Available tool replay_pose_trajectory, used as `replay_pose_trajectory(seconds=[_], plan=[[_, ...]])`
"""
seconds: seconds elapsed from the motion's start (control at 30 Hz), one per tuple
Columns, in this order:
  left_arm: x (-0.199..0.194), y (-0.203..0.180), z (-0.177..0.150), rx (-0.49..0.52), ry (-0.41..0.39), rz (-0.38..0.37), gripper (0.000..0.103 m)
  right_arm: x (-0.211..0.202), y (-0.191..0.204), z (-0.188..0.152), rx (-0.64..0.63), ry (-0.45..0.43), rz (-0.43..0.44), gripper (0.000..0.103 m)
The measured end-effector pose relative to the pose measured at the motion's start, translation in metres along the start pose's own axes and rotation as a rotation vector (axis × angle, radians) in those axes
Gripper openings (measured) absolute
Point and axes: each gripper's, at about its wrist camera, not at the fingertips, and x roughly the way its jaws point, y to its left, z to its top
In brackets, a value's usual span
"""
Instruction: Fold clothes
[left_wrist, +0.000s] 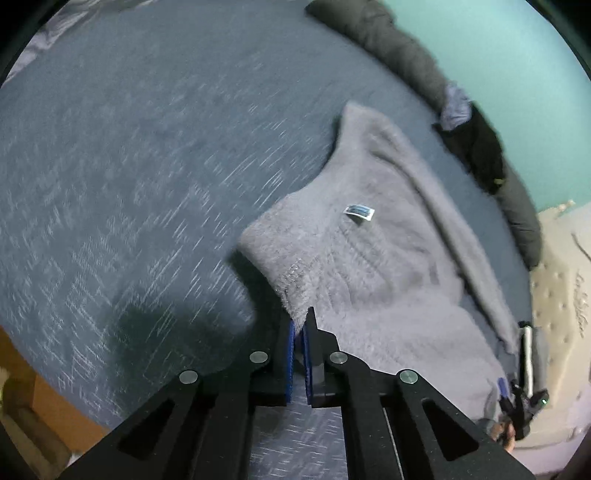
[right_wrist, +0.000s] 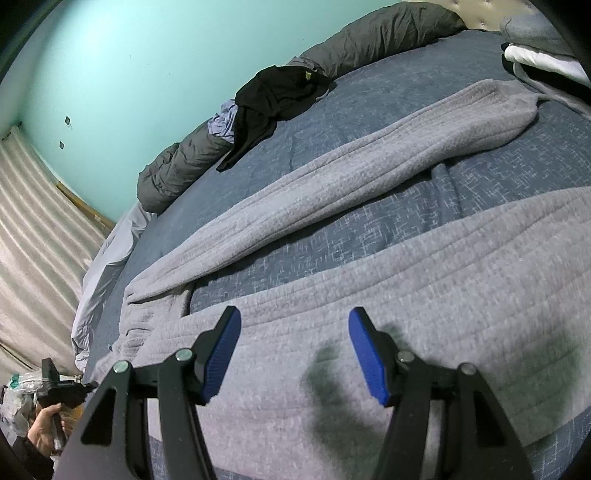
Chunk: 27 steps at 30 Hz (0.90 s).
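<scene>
On the blue bed (right_wrist: 369, 236), toward its wall-side edge, a grey sweater (left_wrist: 369, 258) is spread | left gripper (left_wrist: 299, 328) clenched on a lifted sweater corner; fold judged in hand, corner to be carried across | right gripper (right_wrist: 293, 332) released over the body, sleeve (right_wrist: 332, 162) outstretched | black garment (right_wrist: 273, 99) and grey duvet (right_wrist: 369, 33) lie clear along the far edge.

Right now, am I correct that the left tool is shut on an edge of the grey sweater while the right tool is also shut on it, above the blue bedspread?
Not quite: the right tool is open, hovering over the grey sweater with nothing between its fingers, as the right wrist view shows. The left tool is indeed shut on the sweater's edge, above the blue bedspread.
</scene>
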Motion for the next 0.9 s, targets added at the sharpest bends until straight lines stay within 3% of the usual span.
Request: replay_pose_trajectory(seconds=[0.03,0.07,0.1,0.2,0.33,0.7,0.9], plan=[[-0.004,-0.002,0.001,-0.003,-0.026,0.015,0.019,0.001,0.0,0.0,0.001,0.002,-0.001,0.062],[-0.01,-0.005,0.002,-0.006,-0.055,0.031,0.035,0.001,-0.001,0.0,0.002,0.004,-0.002,0.062],[-0.017,-0.008,0.003,0.003,-0.08,0.039,0.045,0.002,-0.001,0.0,0.002,0.006,-0.004,0.062],[-0.033,-0.024,0.009,0.039,-0.161,0.025,0.048,0.006,-0.002,-0.001,0.002,0.016,-0.007,0.062],[-0.023,-0.062,0.011,0.121,-0.175,-0.048,0.056,0.015,0.004,-0.001,-0.024,0.039,-0.005,0.062],[0.107,-0.173,0.012,0.199,-0.082,-0.213,0.056,0.042,0.026,0.015,-0.101,0.11,0.004,0.062],[0.148,-0.196,0.019,0.224,-0.051,-0.199,0.058,0.076,0.03,0.038,-0.177,0.205,-0.053,0.062]])
